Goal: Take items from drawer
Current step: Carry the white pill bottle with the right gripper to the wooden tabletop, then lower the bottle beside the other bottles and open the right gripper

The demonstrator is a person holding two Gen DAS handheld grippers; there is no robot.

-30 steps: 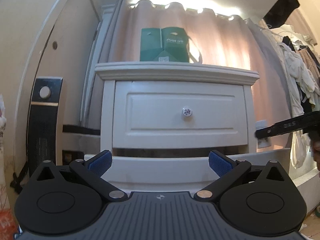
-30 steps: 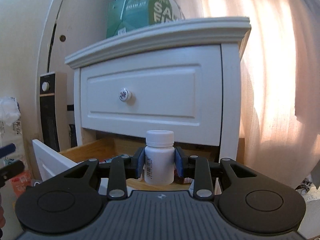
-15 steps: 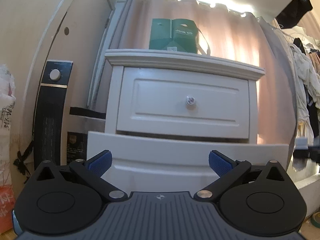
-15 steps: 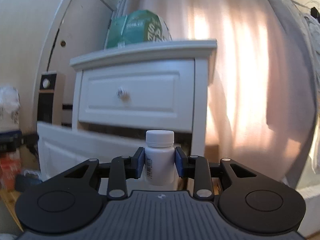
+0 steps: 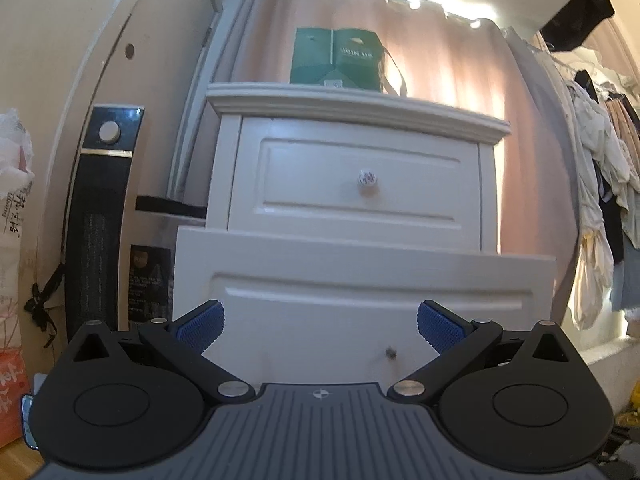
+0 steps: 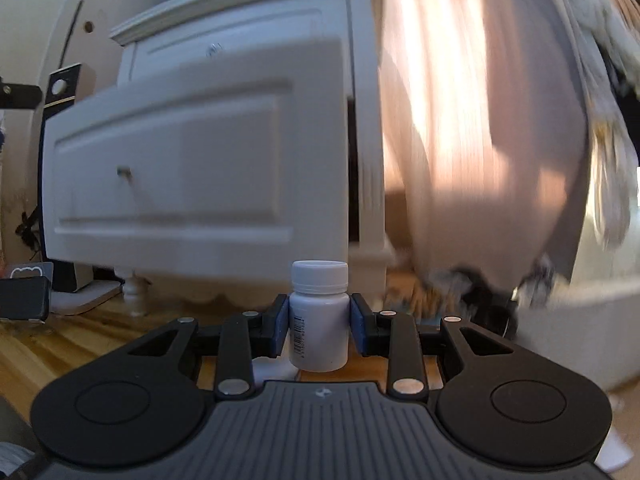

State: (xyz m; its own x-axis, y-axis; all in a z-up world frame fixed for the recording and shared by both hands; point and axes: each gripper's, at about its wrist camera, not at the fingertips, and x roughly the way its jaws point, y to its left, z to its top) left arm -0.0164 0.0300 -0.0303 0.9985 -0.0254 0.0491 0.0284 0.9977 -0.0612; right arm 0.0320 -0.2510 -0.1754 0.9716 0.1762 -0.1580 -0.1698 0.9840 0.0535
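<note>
White pill bottle (image 6: 318,316), upright at lower centre, pinched between the blue pads of the right hand-held gripper (image 6: 319,330), low before the pulled-out lower drawer (image 6: 192,168); left hand-held gripper (image 5: 319,326) wide, empty; advised: keep level, set down gently.

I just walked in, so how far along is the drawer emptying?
Done: the lower drawer is pulled open. In hand: the right claw grips a white bottle, already outside the drawer. Left: setting it down; the left claw is open, empty. Drawer contents are hidden.
</note>
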